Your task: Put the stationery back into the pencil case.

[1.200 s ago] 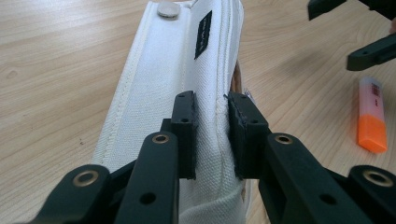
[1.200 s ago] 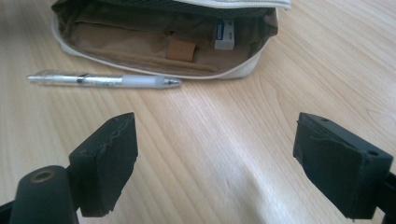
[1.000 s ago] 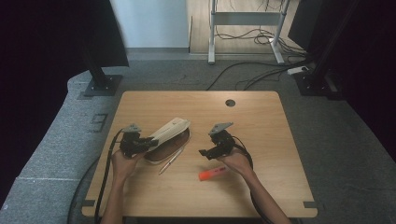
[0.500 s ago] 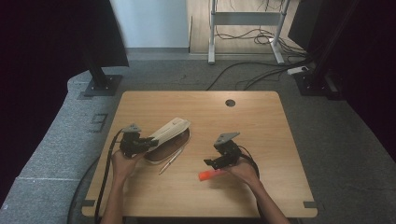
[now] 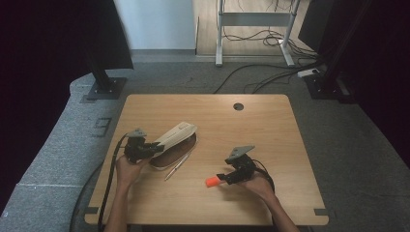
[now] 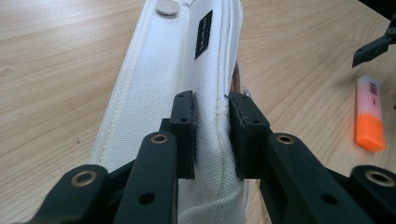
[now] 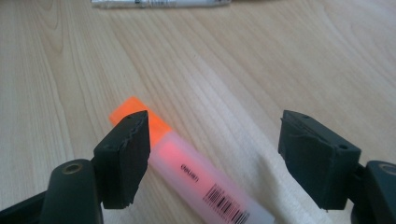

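A white fabric pencil case [image 5: 176, 137] lies left of the table's middle. My left gripper [image 5: 152, 147] is shut on its near edge, and in the left gripper view the pads pinch the fabric seam [image 6: 211, 100] of the case [image 6: 177, 70]. An orange highlighter [image 5: 212, 181] lies flat on the wood. My right gripper [image 5: 223, 178] straddles it with the jaws open. In the right gripper view the highlighter [image 7: 196, 172] sits against the left pad, with a wide gap to the right pad, and the gripper [image 7: 215, 126] has just been closing.
A thin white pen [image 5: 175, 166] lies on the wood beside the case, also along the top edge of the right gripper view [image 7: 159, 3]. The wooden table [image 5: 261, 125] has a round cable hole [image 5: 238, 106] near its far edge. Monitor stands and cables stand on the floor beyond.
My right gripper has come down and toward the person, onto the highlighter, and its jaws have narrowed. The left gripper and the case have stayed still.
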The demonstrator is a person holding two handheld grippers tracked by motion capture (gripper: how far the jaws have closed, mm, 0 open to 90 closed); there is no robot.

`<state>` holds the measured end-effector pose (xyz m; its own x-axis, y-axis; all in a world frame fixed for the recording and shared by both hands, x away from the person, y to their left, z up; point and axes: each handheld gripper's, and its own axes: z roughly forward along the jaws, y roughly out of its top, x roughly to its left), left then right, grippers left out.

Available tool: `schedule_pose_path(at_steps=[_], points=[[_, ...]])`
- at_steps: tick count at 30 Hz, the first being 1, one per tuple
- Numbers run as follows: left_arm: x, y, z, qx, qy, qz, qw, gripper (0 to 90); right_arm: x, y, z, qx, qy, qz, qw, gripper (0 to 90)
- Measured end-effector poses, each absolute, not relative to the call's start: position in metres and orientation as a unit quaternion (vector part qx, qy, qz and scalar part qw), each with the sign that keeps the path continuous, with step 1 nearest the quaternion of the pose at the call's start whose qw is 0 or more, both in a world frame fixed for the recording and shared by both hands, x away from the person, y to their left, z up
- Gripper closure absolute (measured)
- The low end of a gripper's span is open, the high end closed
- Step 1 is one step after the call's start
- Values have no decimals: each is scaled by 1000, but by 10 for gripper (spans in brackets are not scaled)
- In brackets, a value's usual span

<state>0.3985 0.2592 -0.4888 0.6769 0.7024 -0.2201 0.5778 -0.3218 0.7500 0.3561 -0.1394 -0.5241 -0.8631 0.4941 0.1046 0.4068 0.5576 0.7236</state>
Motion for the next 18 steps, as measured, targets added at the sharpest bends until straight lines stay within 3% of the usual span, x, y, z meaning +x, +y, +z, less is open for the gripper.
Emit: schedule_pose_path(at_steps=[11, 18], points=[[399, 259, -489, 810, 395, 72, 428, 725, 352, -141, -538, 233, 900, 365, 46, 349], [399, 258, -489, 811, 395, 71, 425, 723, 349, -141, -540, 218, 904, 362, 62, 492]])
